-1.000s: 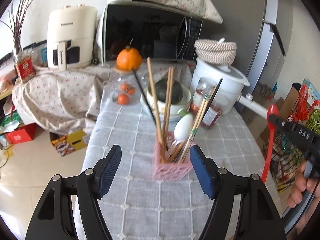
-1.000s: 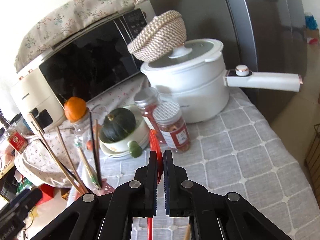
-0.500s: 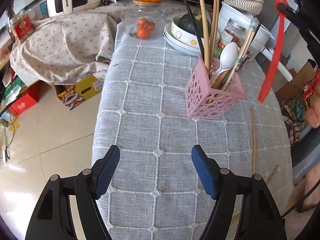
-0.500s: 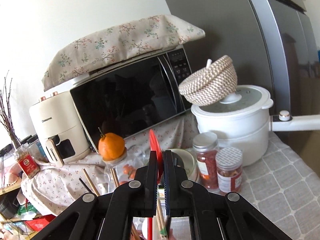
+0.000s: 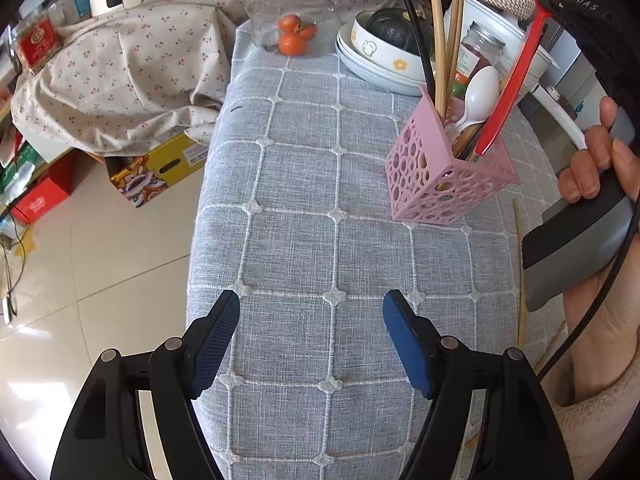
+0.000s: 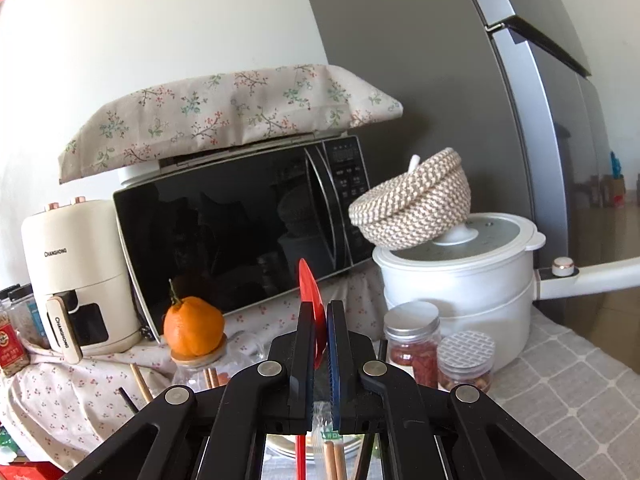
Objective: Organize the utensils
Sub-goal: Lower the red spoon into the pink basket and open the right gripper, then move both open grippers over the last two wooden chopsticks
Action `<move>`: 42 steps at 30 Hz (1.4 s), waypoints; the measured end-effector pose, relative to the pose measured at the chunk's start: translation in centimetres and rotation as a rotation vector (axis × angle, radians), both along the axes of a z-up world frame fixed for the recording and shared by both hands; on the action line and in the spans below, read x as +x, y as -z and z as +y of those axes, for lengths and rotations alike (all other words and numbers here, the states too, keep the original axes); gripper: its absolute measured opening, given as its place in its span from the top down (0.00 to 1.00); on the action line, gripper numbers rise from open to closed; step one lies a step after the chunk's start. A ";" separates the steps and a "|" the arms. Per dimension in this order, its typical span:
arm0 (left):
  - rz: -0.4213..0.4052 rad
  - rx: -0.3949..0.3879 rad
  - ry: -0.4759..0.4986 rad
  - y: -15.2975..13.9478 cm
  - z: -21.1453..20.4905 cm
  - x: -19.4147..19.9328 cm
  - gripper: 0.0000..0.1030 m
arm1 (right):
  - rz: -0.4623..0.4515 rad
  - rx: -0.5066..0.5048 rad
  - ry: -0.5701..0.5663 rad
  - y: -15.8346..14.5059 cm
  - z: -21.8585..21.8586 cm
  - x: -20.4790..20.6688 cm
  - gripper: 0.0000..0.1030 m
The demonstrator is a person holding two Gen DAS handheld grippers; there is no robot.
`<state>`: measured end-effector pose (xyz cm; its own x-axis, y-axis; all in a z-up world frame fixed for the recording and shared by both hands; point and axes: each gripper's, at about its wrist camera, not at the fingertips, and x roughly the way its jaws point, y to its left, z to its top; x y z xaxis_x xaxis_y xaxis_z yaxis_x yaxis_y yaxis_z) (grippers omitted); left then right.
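Note:
A pink perforated holder (image 5: 440, 172) stands on the grey checked tablecloth (image 5: 320, 248) and holds several chopsticks and a white spoon (image 5: 478, 98). My right gripper (image 6: 319, 312) is shut on a red spoon (image 5: 512, 76), bowl end up; in the left wrist view its handle tip is inside the holder's top opening. The red spoon's bowl (image 6: 310, 292) sticks up between the right fingers. My left gripper (image 5: 312, 320) is open and empty, low over the near part of the table. A loose wooden chopstick (image 5: 520, 272) lies on the cloth to the right.
Stacked bowls with a dark squash (image 5: 396, 28), a glass jar of oranges (image 5: 294, 28) and spice jars (image 6: 412, 340) stand behind the holder. A white pot (image 6: 460, 280), microwave (image 6: 240, 228) and air fryer (image 6: 76, 280) line the back. The table's left edge drops to the floor.
My right gripper has lowered the red spoon so its handle tip now enters the pink holder. My left gripper has pulled back slightly and stays open.

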<state>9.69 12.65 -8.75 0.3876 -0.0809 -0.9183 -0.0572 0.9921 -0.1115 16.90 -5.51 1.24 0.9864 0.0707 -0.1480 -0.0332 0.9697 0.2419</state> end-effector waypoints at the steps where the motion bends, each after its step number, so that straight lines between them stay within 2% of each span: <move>1: -0.002 0.002 0.002 0.0 -0.1 0.0 0.26 | -0.002 0.002 0.002 0.4 0.0 -0.1 0.96; 5: -0.017 -0.015 0.014 -0.2 -0.4 -0.2 0.26 | 0.039 0.040 -0.005 1.4 -0.4 -0.4 0.92; 7: -0.024 -0.016 0.021 -0.4 -0.6 -0.3 0.26 | 0.075 0.058 -0.023 1.5 -0.8 -0.6 0.87; 9: -0.035 -0.017 0.022 -0.6 -0.7 -0.4 0.26 | 0.092 0.061 -0.036 1.3 -1.4 -1.1 0.72; 14: -0.047 -0.015 0.024 -0.9 -1.4 -0.5 0.26 | 0.155 0.035 -0.071 0.1 -3.5 -2.6 0.63; 18: -0.040 -0.013 0.034 -0.7 -2.1 -0.7 0.26 | 0.243 0.026 -0.097 -0.7 -6.2 -4.1 0.49; 25: -0.018 -0.052 0.051 -0.9 -3.7 -1.7 0.26 | 0.444 -0.016 -0.121 -0.3 -10.8 -7.1 0.39; 27: -0.006 -0.064 0.056 -0.8 -4.3 -2.1 0.26 | 0.508 -0.033 -0.119 0.1 -12.0 -7.9 0.33; 34: 0.047 -0.089 0.092 -0.3 -6.8 -3.4 0.26 | 0.739 -0.069 -0.121 3.6 -14.8 -9.9 0.30; 38: 0.066 -0.086 0.103 -0.1 -7.7 -4.0 0.26 | 0.827 -0.035 -0.093 6.3 -16.7 -11.1 0.30; 42: 0.078 -0.064 0.112 0.1 -7.9 -4.3 0.26 | 0.969 0.018 -0.077 9.2 -17.9 -11.3 0.30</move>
